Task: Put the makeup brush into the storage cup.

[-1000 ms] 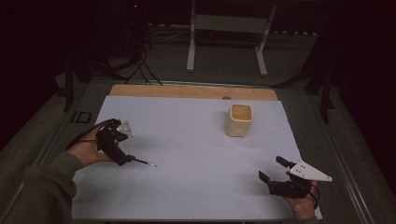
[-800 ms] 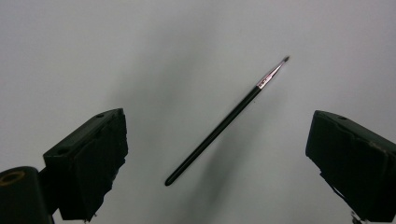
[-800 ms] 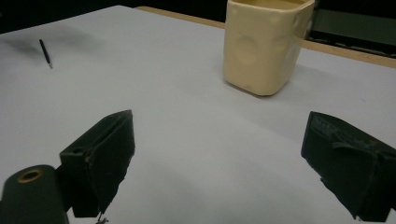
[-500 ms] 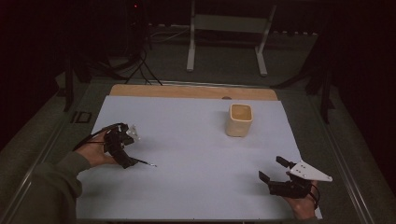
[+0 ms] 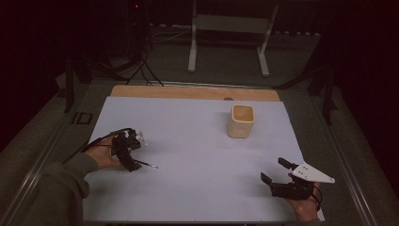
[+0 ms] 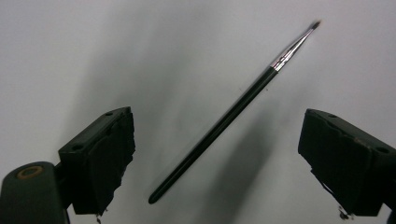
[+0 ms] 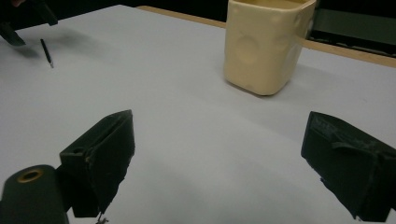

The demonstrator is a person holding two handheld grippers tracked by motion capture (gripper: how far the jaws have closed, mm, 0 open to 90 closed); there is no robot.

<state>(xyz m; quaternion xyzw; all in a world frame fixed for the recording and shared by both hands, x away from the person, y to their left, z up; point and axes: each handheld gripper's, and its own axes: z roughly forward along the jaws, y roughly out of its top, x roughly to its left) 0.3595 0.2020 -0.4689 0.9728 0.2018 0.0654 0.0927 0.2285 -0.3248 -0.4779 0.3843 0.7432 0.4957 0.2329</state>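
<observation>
Left tongs [image 6: 215,154], seen along their own two black jaws: the jaws stand wide apart and have just been closing a little, with the thin black-handled paintbrush with a silver ferrule and fine dark tip [image 6: 233,112] lying between them, untouched by either pad. The brush rests flat on the pale blue-grey sheet covering the table [image 6: 93,56], slanted across the gap, its butt end nearer the left jaw and its tip pointing away to the upper right.

In the high view the left tongs [image 5: 134,165] have come lower over the brush [image 5: 147,165] than a second ago, the hand now close to the sheet [image 5: 197,141].

The right tongs [image 5: 273,174] stay released at the near right corner, in the same place as before; nothing lies between their jaws. The right gripper view looks across the sheet to the cream, rounded-square plastic cup [image 7: 266,44], standing upright and well apart from the brush [image 7: 46,52].

Judged from this, the descent is the approach to a pickup: the brush is straddled but not yet gripped.
</observation>
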